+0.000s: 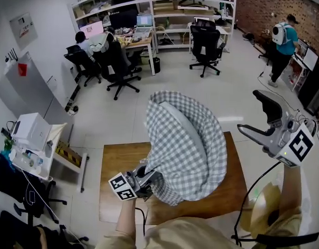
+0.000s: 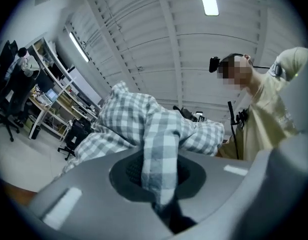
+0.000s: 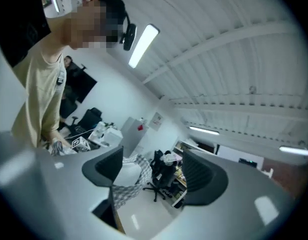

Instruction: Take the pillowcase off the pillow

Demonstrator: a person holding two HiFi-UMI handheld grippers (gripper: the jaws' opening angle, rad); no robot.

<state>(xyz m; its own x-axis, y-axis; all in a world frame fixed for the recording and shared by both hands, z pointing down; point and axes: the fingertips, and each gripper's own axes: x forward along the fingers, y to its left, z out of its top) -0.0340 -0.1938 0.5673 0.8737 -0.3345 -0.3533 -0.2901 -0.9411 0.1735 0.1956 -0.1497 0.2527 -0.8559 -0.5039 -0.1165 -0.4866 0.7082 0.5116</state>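
Observation:
A grey-and-white checked pillowcase [image 1: 200, 160] with the pale pillow [image 1: 181, 122] showing in its open mouth is held up above the wooden table [image 1: 115, 162]. My left gripper [image 1: 151, 178] sits at its lower left corner, shut on a fold of the checked cloth [image 2: 161, 149] that runs between the pads. My right gripper [image 1: 251, 112] is raised at the right, apart from the pillow, open with nothing between its jaws. In the right gripper view the right gripper [image 3: 148, 171] frames the pillowcase [image 3: 126, 191] in the distance, with the left gripper's marker cube to the left.
Beyond the table lies open grey floor. Black office chairs [image 1: 205, 45] and desks with screens stand at the back by white shelves [image 1: 164, 4]. A person [image 1: 283, 43] stands at the far right. A white machine on a cart [image 1: 29, 131] is at the left.

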